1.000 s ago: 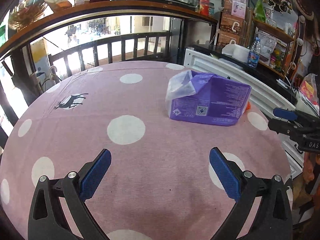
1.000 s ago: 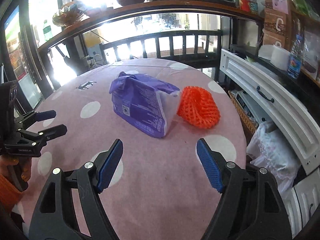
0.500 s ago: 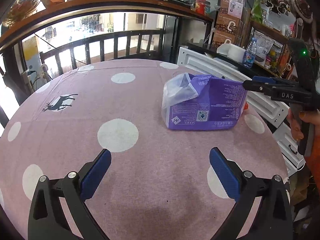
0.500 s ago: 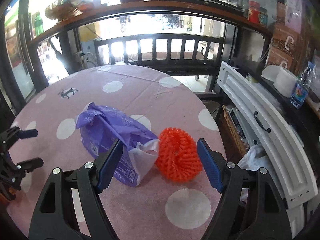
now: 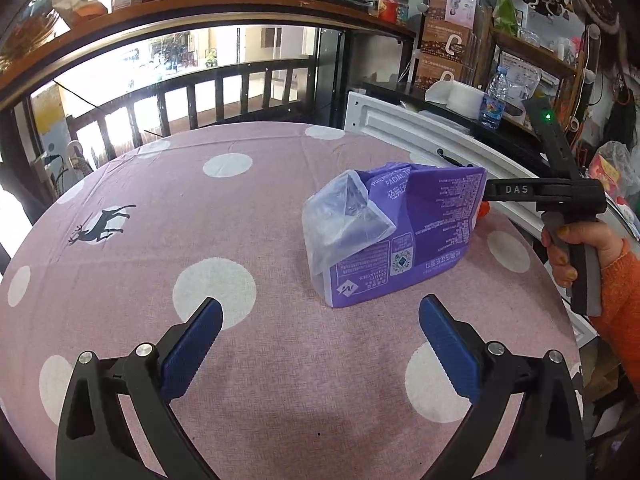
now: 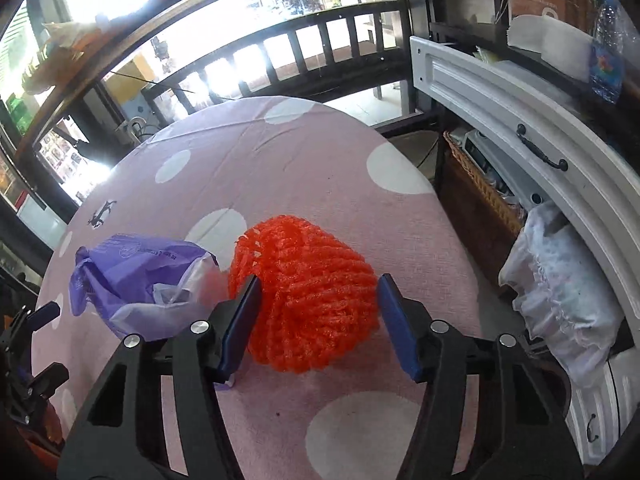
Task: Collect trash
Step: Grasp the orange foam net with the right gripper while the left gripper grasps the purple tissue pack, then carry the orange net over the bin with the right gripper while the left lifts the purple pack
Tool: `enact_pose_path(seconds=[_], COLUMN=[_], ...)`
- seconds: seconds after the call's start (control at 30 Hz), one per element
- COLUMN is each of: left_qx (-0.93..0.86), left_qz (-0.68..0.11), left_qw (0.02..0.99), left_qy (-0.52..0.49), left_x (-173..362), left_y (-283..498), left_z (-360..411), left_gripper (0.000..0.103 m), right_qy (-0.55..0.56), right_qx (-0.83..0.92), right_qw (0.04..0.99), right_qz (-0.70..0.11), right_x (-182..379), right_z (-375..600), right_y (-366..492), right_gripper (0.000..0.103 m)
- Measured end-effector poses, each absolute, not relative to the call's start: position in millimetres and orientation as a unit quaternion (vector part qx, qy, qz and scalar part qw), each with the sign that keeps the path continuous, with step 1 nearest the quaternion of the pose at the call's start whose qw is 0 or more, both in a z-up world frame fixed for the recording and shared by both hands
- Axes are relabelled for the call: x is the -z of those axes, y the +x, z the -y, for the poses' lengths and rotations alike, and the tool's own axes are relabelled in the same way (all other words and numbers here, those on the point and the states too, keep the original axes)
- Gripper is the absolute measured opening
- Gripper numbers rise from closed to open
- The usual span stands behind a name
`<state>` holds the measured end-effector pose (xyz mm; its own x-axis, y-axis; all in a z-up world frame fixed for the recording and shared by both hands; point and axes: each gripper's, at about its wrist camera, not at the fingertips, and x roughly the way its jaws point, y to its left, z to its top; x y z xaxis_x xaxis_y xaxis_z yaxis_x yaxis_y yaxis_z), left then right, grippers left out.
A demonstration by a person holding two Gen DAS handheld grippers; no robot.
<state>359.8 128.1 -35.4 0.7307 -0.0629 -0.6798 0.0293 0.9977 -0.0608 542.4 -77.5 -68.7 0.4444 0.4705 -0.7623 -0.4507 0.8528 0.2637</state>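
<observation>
An orange foam net (image 6: 308, 280) lies on the pink polka-dot tablecloth (image 5: 200, 208), touching a crumpled purple tissue wrapper (image 6: 136, 272). My right gripper (image 6: 316, 320) points down at the net, which sits between its blue pads. The jaws are closing, and a thin gap still shows at the right pad. In the left wrist view, the wrapper (image 5: 420, 240) hides all but a sliver of the net (image 5: 483, 209). My left gripper (image 5: 320, 340) stands open and empty over the cloth, short of the wrapper. A hand in an orange sleeve (image 5: 576, 248) holds the right gripper's handle.
A white drawer front (image 6: 500, 92) runs along the table's right side, with a wicker basket (image 6: 480, 192) and a white plastic bag (image 6: 560, 292) below it. A dark railing (image 5: 224, 92) stands behind the table. Cluttered shelves (image 5: 520, 44) fill the right.
My right gripper has moved forward and down over the orange net, and its jaws have narrowed around it. The left gripper has barely shifted.
</observation>
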Motion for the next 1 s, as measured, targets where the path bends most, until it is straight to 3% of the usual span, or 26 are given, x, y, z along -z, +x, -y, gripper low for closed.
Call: enact_pose_path(seconds=[0.07, 0.17, 0.83, 0.9, 0.97, 1.0], left_qx=[0.029, 0.037, 0.154, 0.162, 0.172, 0.179], left_qz=[-0.364, -0.359, -0.365, -0.369, -0.372, -0.373], left_qw=[0.931, 0.933, 0.914, 0.912, 0.909, 0.908], left_qy=[-0.019, -0.009, 0.082, 0.074, 0.07, 0.065], left_x=[35, 33, 41, 44, 47, 48], left_y=[362, 370, 443, 448, 448, 446], left_z=[-128, -129, -111, -114, -114, -114], left_gripper=[0.097, 0.097, 0.097, 0.094, 0.075, 0.071], right_qy=[-0.002, -0.008, 0.026, 0.031, 0.03, 0.03], right_qx=[-0.276, -0.281, -0.245, -0.244, -0.243, -0.242], right_qw=[0.848, 0.851, 0.881, 0.881, 0.882, 0.882], right_qz=[-0.453, -0.443, -0.404, -0.404, -0.404, -0.403], right_x=[72, 70, 47, 46, 46, 46], right_z=[72, 74, 145, 147, 148, 148], right_y=[540, 534, 490, 488, 484, 482], right_gripper=[0.035, 0.026, 0.025, 0.025, 0.025, 0.025])
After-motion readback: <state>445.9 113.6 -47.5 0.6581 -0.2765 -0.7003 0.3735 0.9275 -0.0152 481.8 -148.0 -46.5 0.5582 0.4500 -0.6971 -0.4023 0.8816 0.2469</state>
